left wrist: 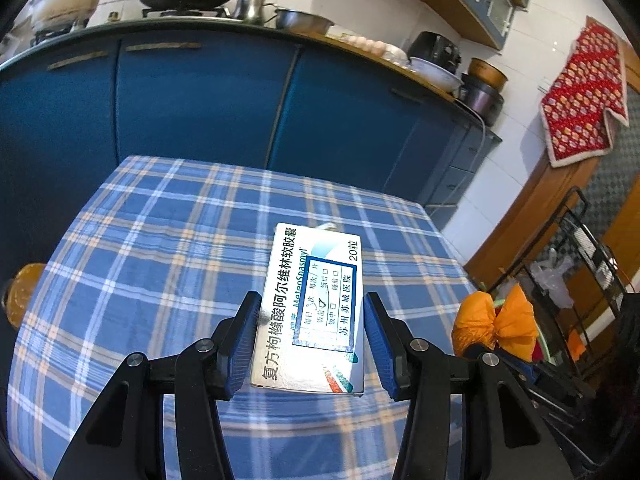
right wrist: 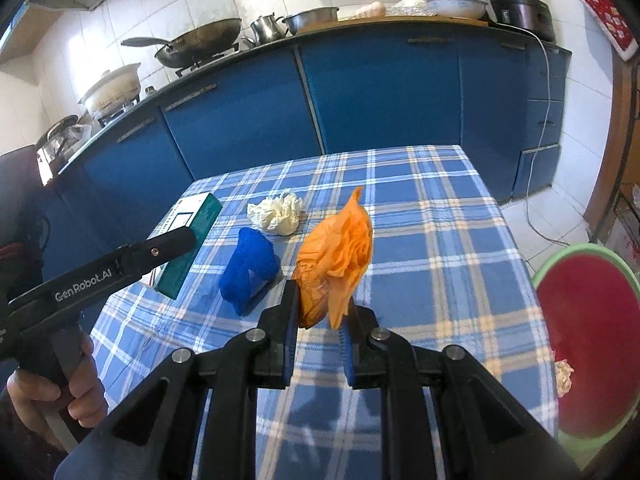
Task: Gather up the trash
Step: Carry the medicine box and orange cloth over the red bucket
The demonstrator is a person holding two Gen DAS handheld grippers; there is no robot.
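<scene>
My left gripper point(left wrist: 312, 304) is shut on a white medicine box point(left wrist: 316, 304) with Chinese print and holds it above the blue plaid tablecloth point(left wrist: 160, 260). From the right wrist view that box point(right wrist: 200, 216) shows its green side in the left gripper point(right wrist: 188, 240). My right gripper point(right wrist: 322, 300) is shut on a crumpled orange plastic bag point(right wrist: 340, 248), also lifted off the table. The same orange bag point(left wrist: 496, 328) appears at the right of the left wrist view. A blue mesh piece point(right wrist: 248, 272) and a crumpled white paper point(right wrist: 276, 214) lie on the cloth.
A red bin with a green rim point(right wrist: 560, 276) stands off the table's right side, with a paper wad point(right wrist: 562, 374) in it. Blue cabinets point(right wrist: 380, 96) under a counter with a wok point(right wrist: 200, 42) run behind the table. A black wire rack point(left wrist: 568, 264) stands at right. A hand point(right wrist: 60, 396) holds the left gripper.
</scene>
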